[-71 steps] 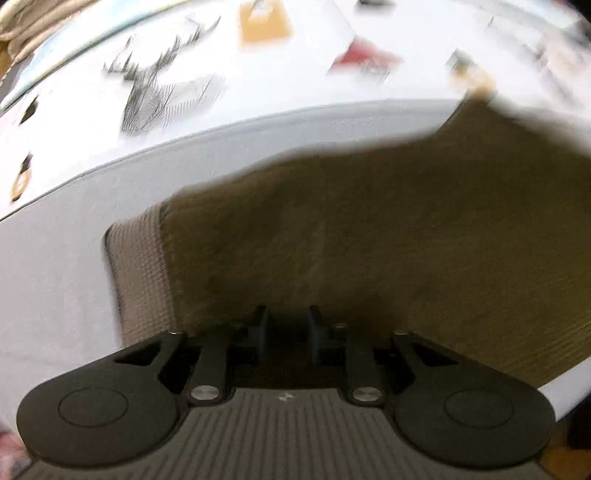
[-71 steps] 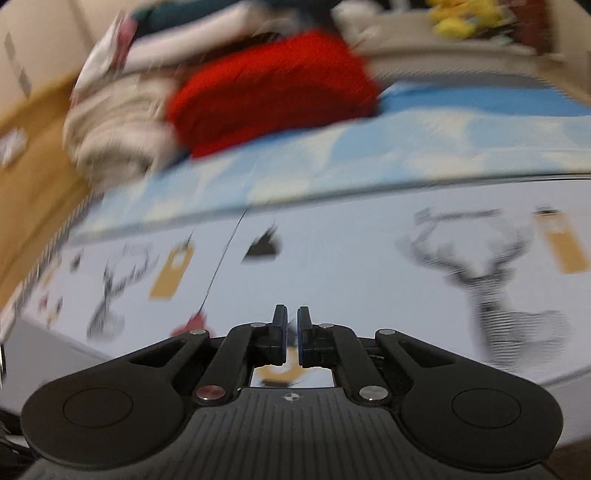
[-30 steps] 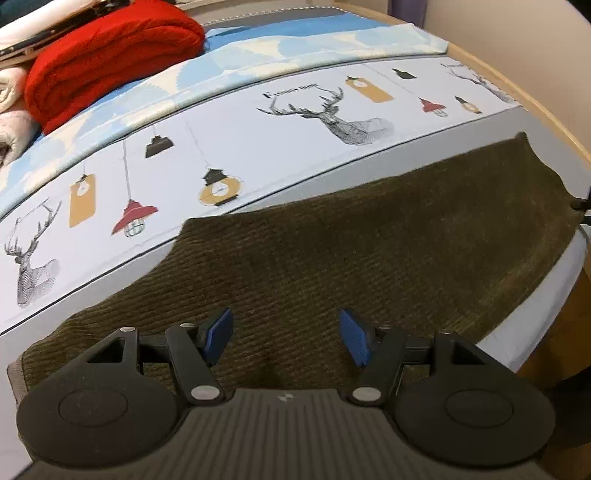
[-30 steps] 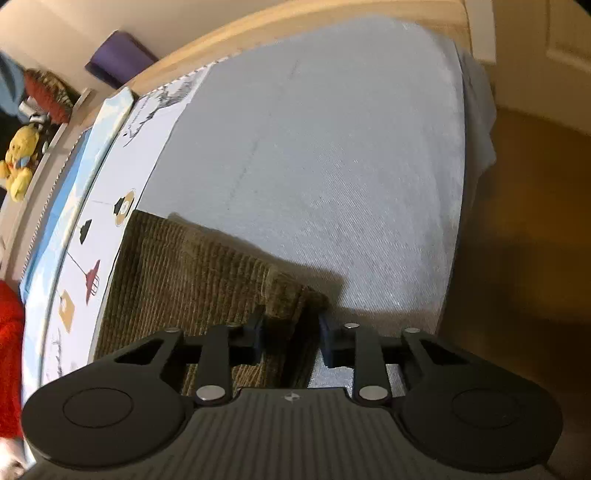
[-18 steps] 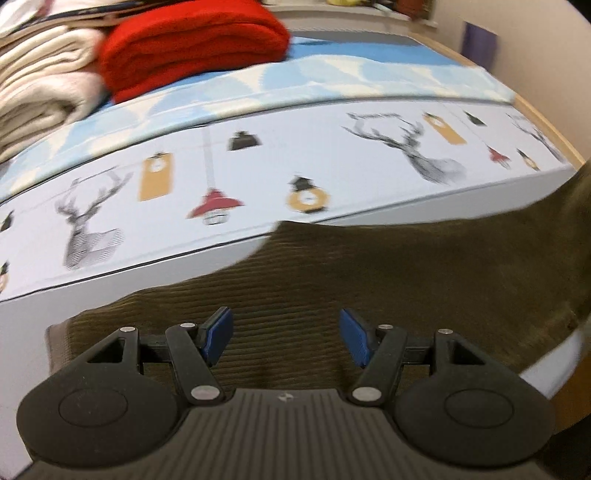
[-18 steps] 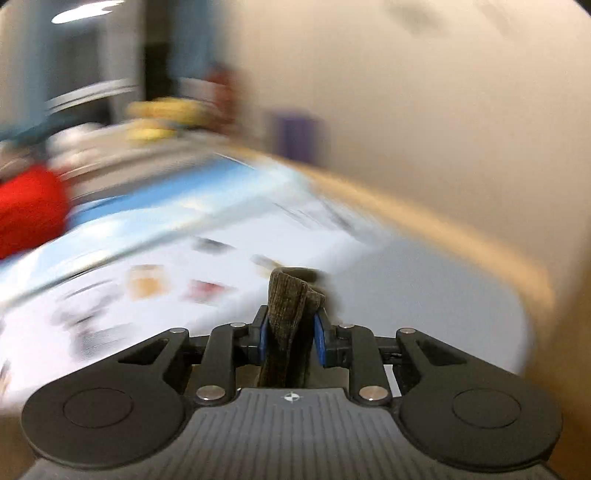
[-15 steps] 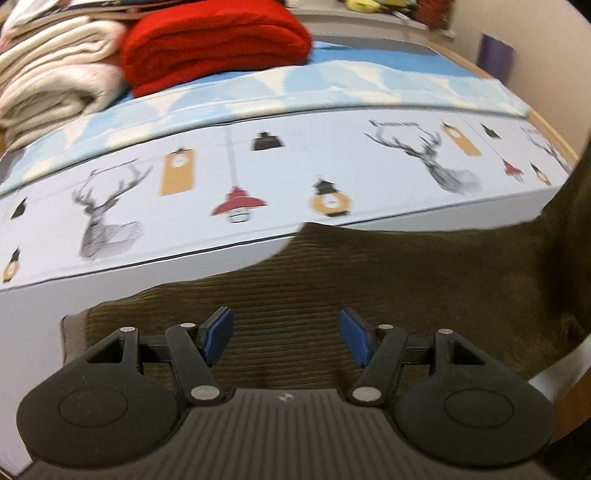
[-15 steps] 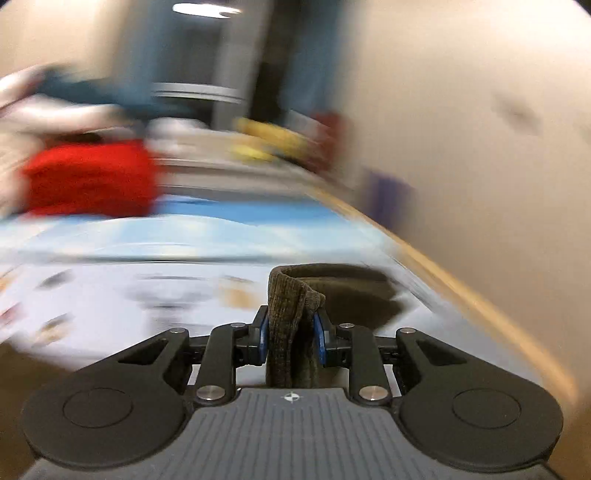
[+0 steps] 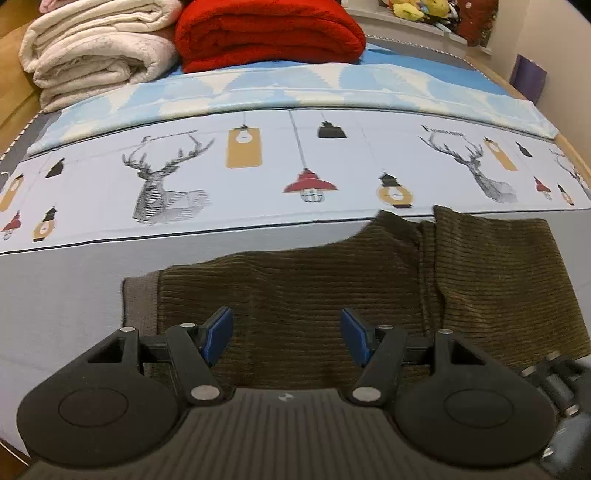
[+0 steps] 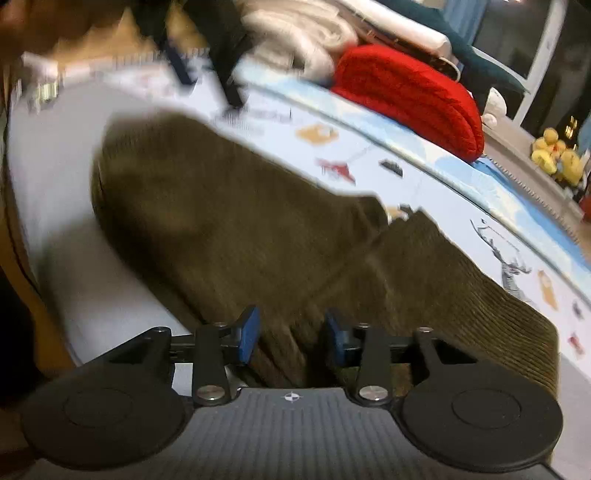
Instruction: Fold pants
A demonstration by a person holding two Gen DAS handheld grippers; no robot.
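Across the bed [image 9: 66, 295], the olive corduroy pants [image 9: 314, 288] lie partly folded, near edge hidden behind the left gripper [image 9: 284, 334] and right gripper [image 10: 290, 332], both with jaws apart and empty, the right view blurred.

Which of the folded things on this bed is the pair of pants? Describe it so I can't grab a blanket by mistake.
Start at the bed sheet printed with deer and lanterns. The pants lie flat on the plain grey strip nearest the left gripper, one end folded back over itself. They are dark olive ribbed corduroy, unlike the thick red blanket and cream blanket stacked beyond.
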